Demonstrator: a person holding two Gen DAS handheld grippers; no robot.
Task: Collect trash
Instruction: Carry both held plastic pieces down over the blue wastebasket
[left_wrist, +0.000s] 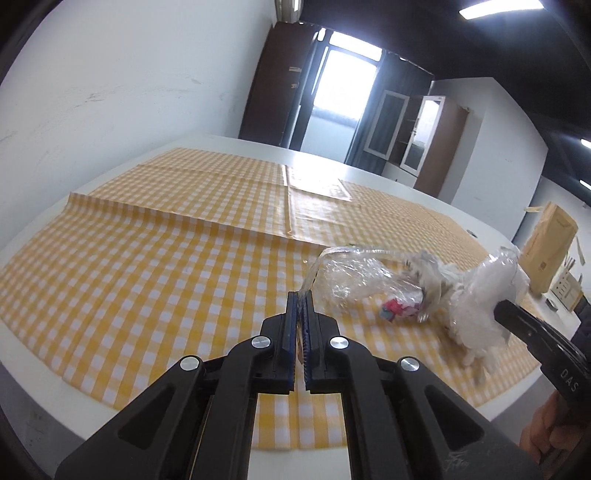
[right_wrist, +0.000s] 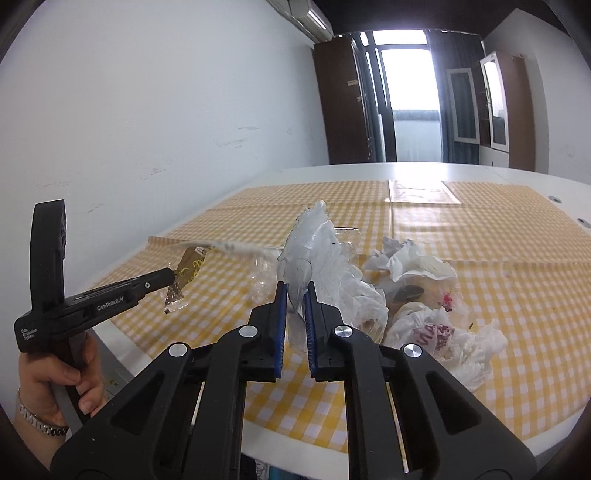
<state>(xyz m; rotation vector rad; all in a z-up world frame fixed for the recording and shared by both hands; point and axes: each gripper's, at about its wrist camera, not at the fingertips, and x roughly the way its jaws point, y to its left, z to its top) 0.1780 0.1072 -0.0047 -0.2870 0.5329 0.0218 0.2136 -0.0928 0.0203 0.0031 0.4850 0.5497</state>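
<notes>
The left gripper (left_wrist: 301, 295) is clenched on a thin strip of clear film (left_wrist: 317, 264), its blue pads nearly meeting with only the plastic between them; from the right wrist view the same tool (right_wrist: 171, 275) comes in at 9 o'clock, pinching what looks like a gold-printed wrapper end (right_wrist: 186, 271). The right gripper (right_wrist: 295, 288) is closed on a crumpled clear bag (right_wrist: 314, 240), the film bunched between its pads and rising toward 12 o'clock. The rest of the trash (right_wrist: 424, 295), crumpled tissues and a bit of red-printed wrapper, lies in a heap at about 2 o'clock from the right gripper, on the yellow checked cloth (right_wrist: 517, 258) that covers the table (left_wrist: 29, 387). In the left wrist view the bag (left_wrist: 358, 277) stretches between the two tools toward 3 o'clock, with tissue (left_wrist: 476, 295) wadded near the right gripper's tip (left_wrist: 498, 308). Both holds look slight, I judge: each is on a fold of slippery film. If the two tools pull apart, the film may tear or slip free, spilling the scraps inside the bag. A fast lift could also shake loose the tissues, which nothing holds, and scatter them toward the table edge at 5 o'clock. Dragging low might snag and rumple the cloth.
</notes>
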